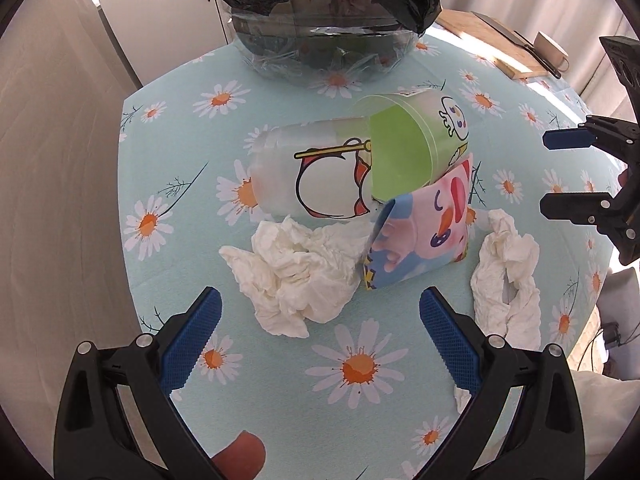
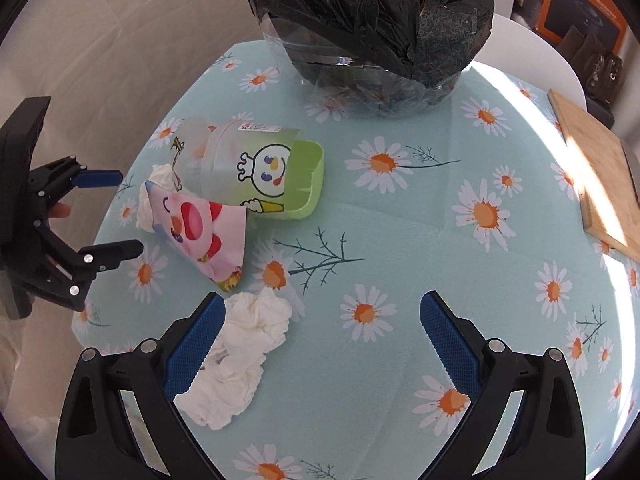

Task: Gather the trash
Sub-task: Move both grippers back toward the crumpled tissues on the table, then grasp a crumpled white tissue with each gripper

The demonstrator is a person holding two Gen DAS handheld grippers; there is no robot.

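A green-and-frosted plastic cup (image 1: 360,160) with cartoon prints lies on its side mid-table; it also shows in the right wrist view (image 2: 256,172). A pink cartoon wrapper (image 1: 420,232) leans against it, also seen from the right (image 2: 200,236). One crumpled white tissue (image 1: 296,276) lies just ahead of my open, empty left gripper (image 1: 320,336). A second tissue (image 1: 508,276) lies to the right; in the right wrist view this tissue (image 2: 240,352) sits by the left finger of my open, empty right gripper (image 2: 320,336). A clear bin with a black bag (image 1: 320,20) stands at the far edge (image 2: 376,32).
The table carries a light-blue daisy cloth (image 2: 400,220). A wooden board (image 2: 592,172) lies at the right edge, with a knife and white mug on it in the left wrist view (image 1: 548,52). Each gripper appears in the other's view: right gripper (image 1: 576,172), left gripper (image 2: 108,212).
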